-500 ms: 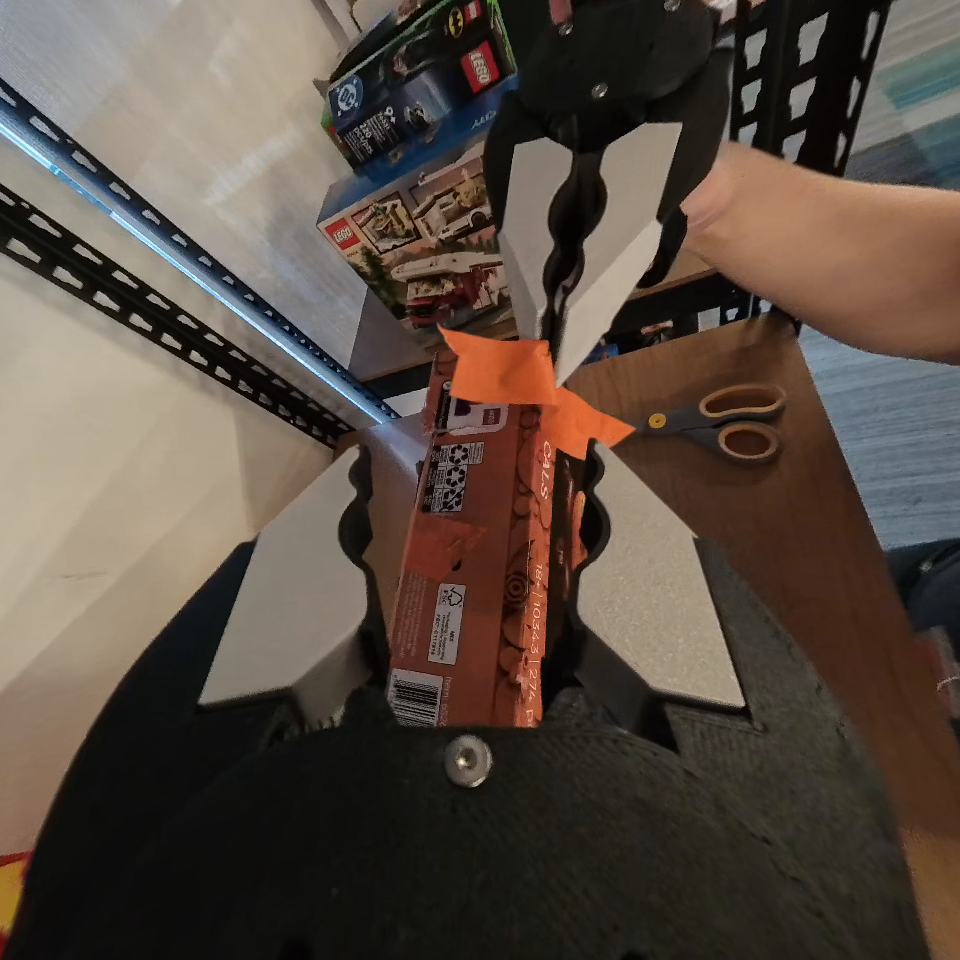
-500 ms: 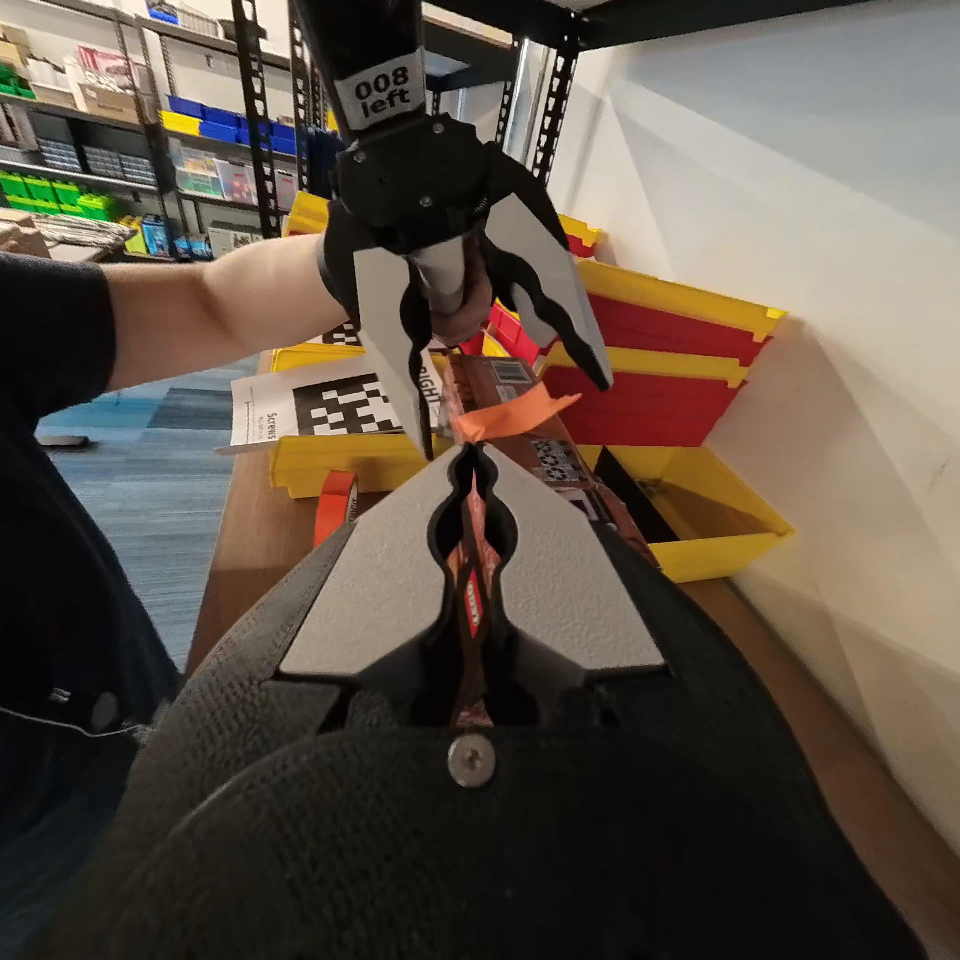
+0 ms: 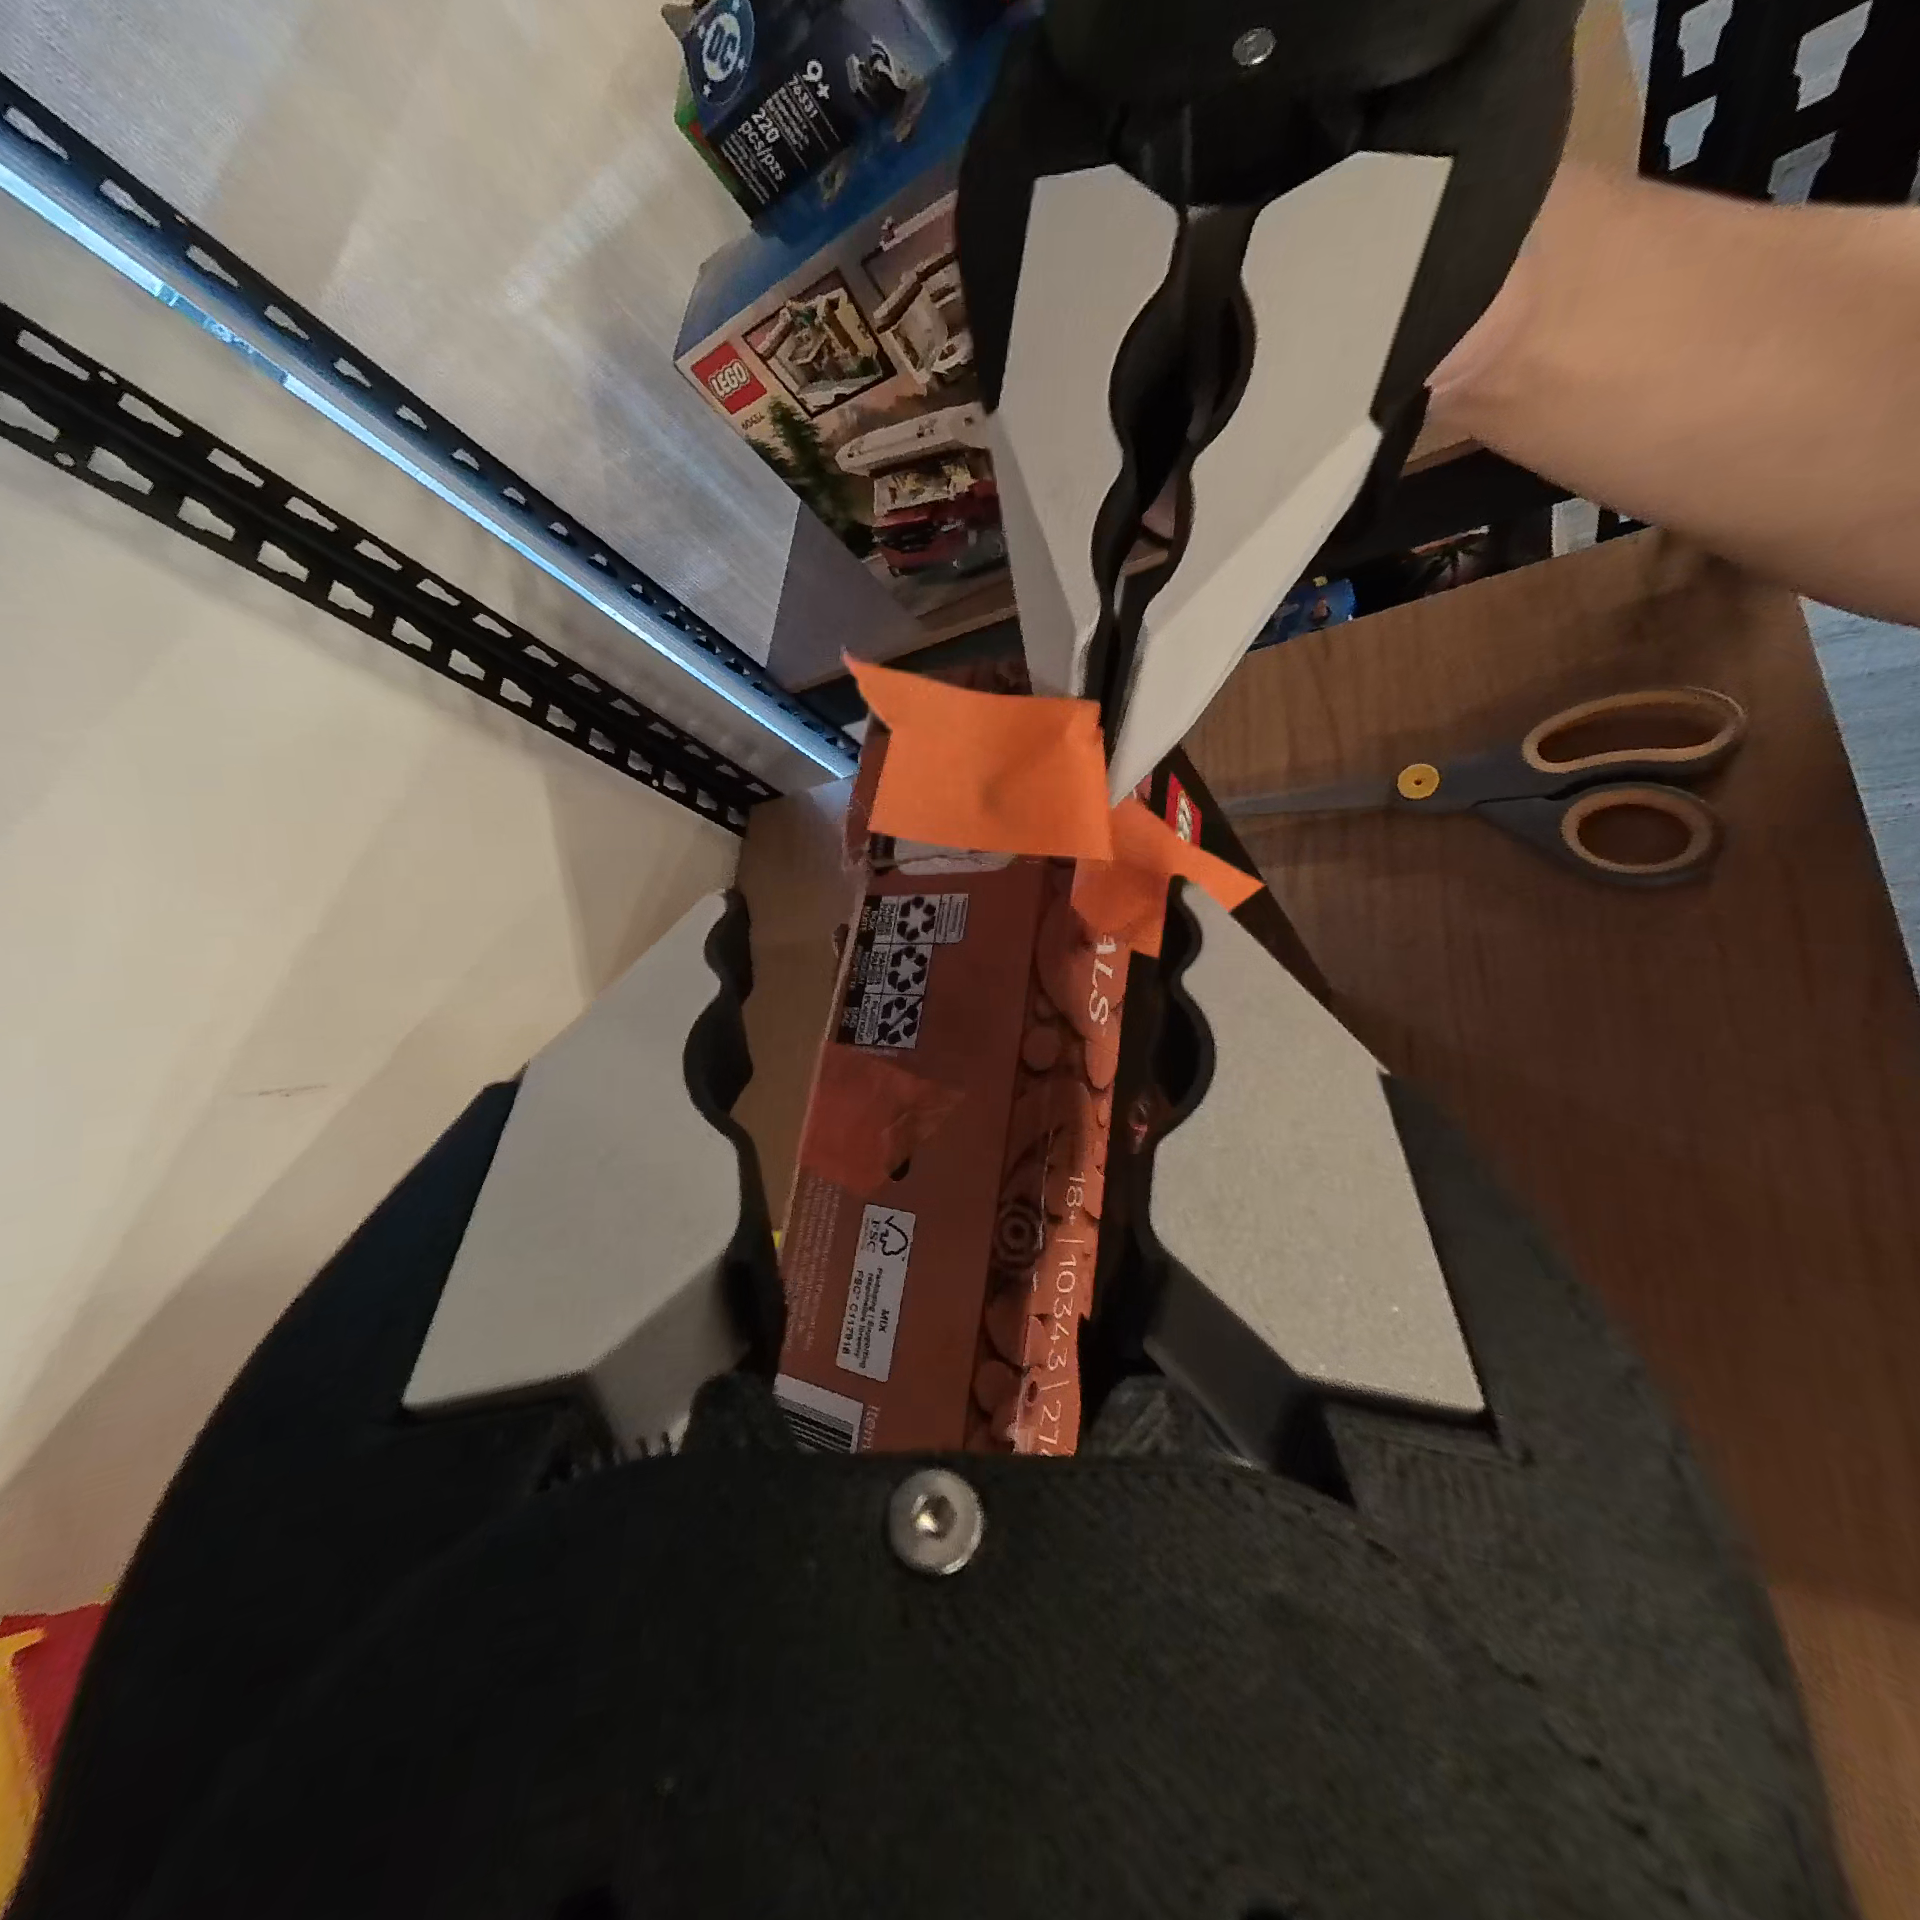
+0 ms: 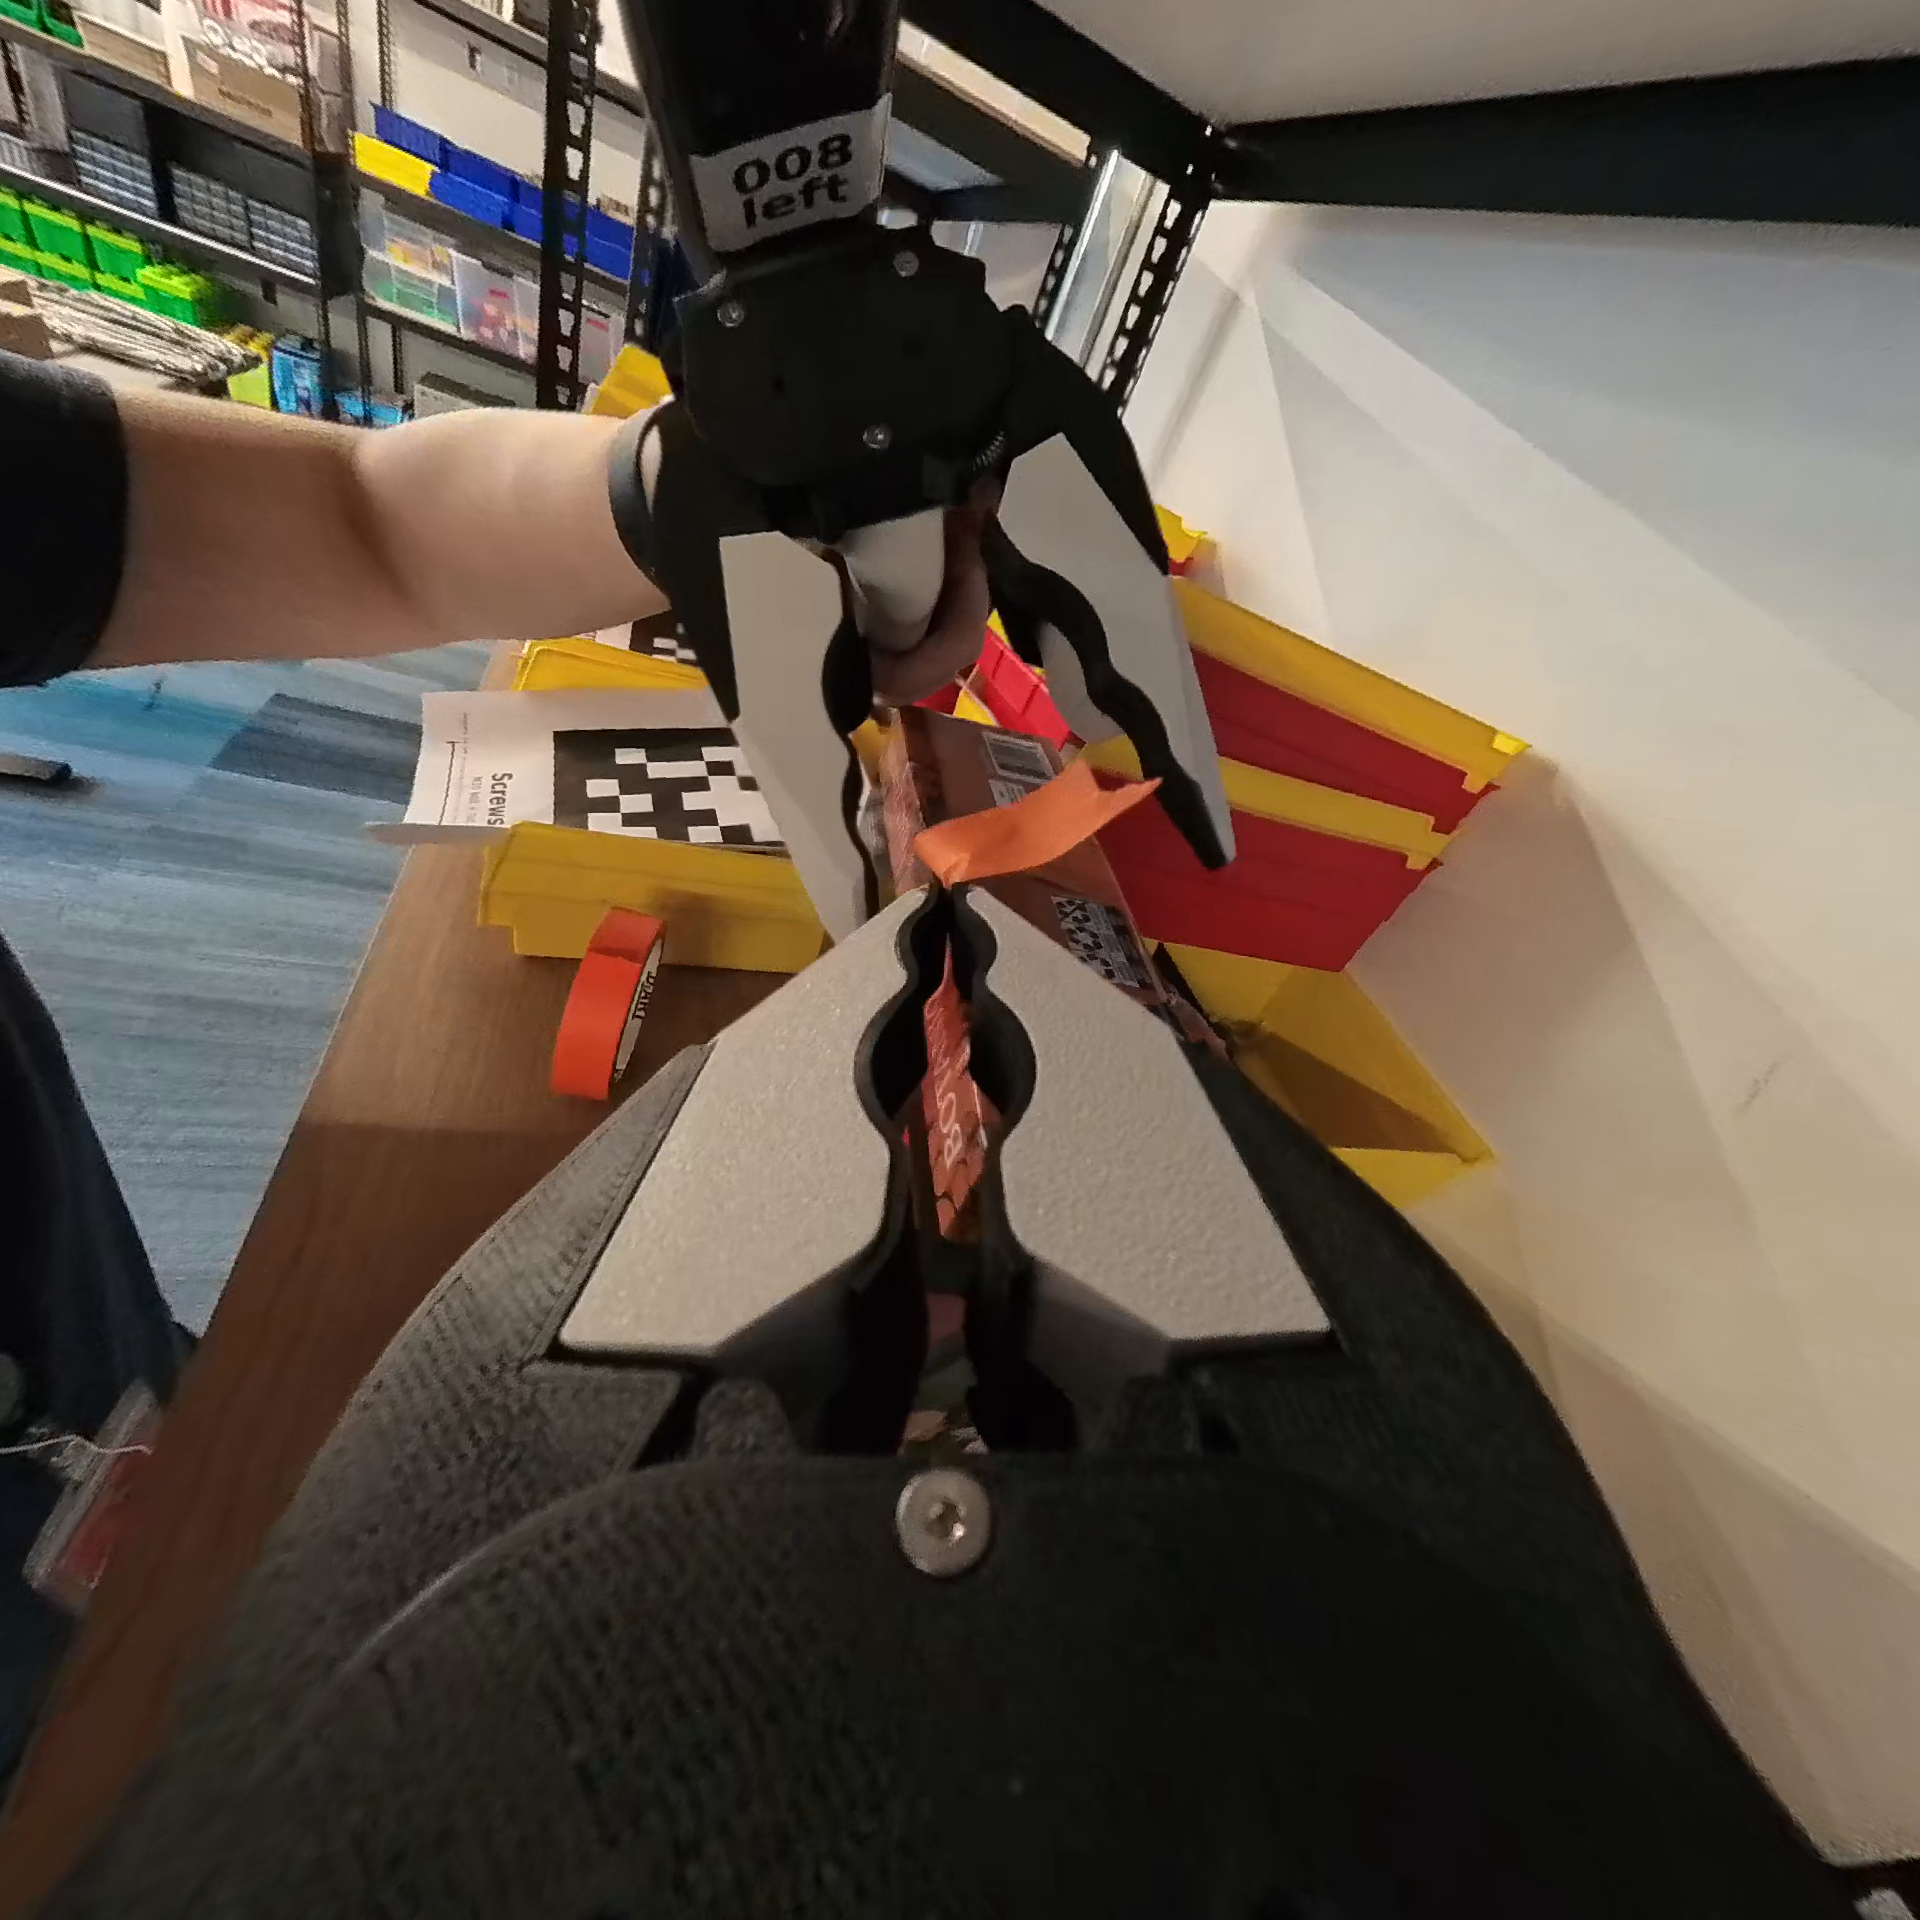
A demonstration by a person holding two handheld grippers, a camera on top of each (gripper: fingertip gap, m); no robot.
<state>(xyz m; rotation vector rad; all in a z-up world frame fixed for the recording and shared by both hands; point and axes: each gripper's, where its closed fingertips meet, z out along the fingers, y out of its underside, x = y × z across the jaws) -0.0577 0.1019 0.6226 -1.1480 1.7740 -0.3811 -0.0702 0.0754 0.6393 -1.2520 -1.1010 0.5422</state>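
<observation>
Left gripper [image 3: 951,1039] is seen with its jaws spread around a brown-orange carton [image 3: 935,1122], which is held upright between the fingers above the wooden table [image 3: 1558,1039]. Right gripper [image 4: 940,914] is pinched together on an orange tape strip [image 3: 987,774] stuck at the carton's far end. Grey-and-tan scissors [image 3: 1558,790] are laid on the table, well to the carton's right. An orange tape roll [image 4: 608,1003] is stood by yellow bins [image 4: 644,883], beyond the carton.
</observation>
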